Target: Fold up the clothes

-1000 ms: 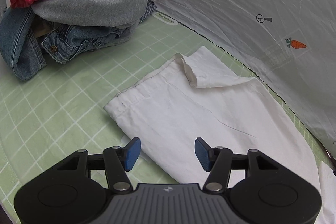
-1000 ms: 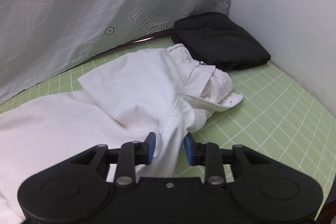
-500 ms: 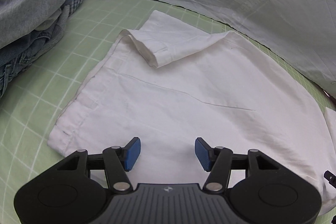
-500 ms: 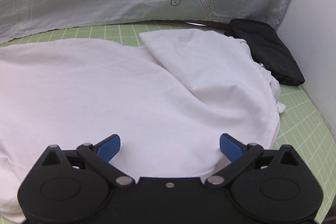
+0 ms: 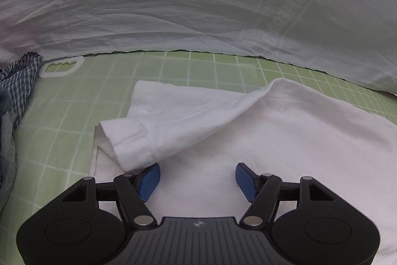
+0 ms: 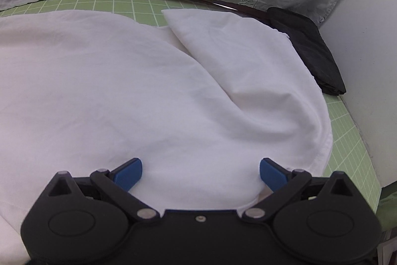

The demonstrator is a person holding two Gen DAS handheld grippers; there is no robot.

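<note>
A white pair of trousers [image 5: 248,131] lies spread on the green grid mat [image 5: 74,96]. One leg's hem [image 5: 129,140] is folded back over the cloth. My left gripper [image 5: 198,179] hovers just over the white cloth beside that turned hem, its jaws opening with nothing pinched between the blue pads. In the right wrist view the same white garment [image 6: 124,81] fills the frame, with a folded flap [image 6: 248,61] lying across it at the right. My right gripper [image 6: 201,171] stands wide open low over the cloth near its rounded edge.
A pale printed sheet [image 5: 198,4] hangs along the back of the mat. A blue checked garment [image 5: 15,91] lies at the left edge. A folded black garment [image 6: 307,49] rests at the back right against a white wall [image 6: 367,54].
The left gripper swung right and down from the clothes pile onto the trouser leg, its jaws a little wider. The right gripper let go of the white cloth, opened wide and moved left over it.
</note>
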